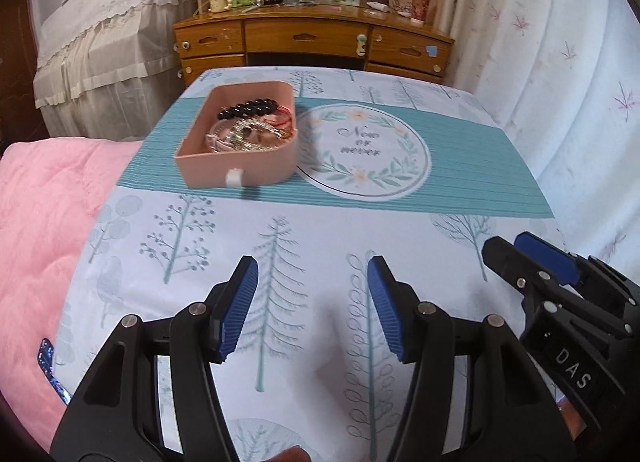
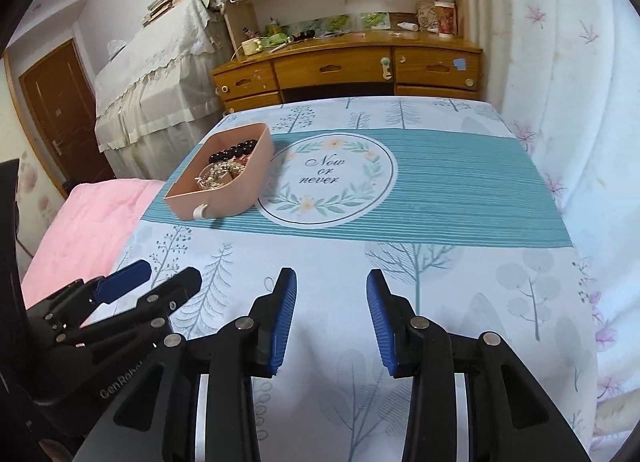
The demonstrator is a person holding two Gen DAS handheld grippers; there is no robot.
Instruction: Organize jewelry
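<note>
Jewelry [image 1: 244,124]: a black bead strand, red cord and tangled silvery chains lie heaped together inside a pink tray [image 1: 240,172], not spread on the cloth.
Tray position: on the teal band of the tree-print tablecloth [image 1: 280,230], toward the worktop's far left corner, its right side just beside the round "Now or never" emblem [image 1: 366,144].
Left claw [image 1: 312,304]: open and empty, above bare cloth near the front edge.
Right claw [image 2: 331,322]: jaws parted, nothing between them, well apart from the tray.
Progress: collecting looks finished, since no loose piece shows on the cloth; any sorting within the tray appears undone.
</note>
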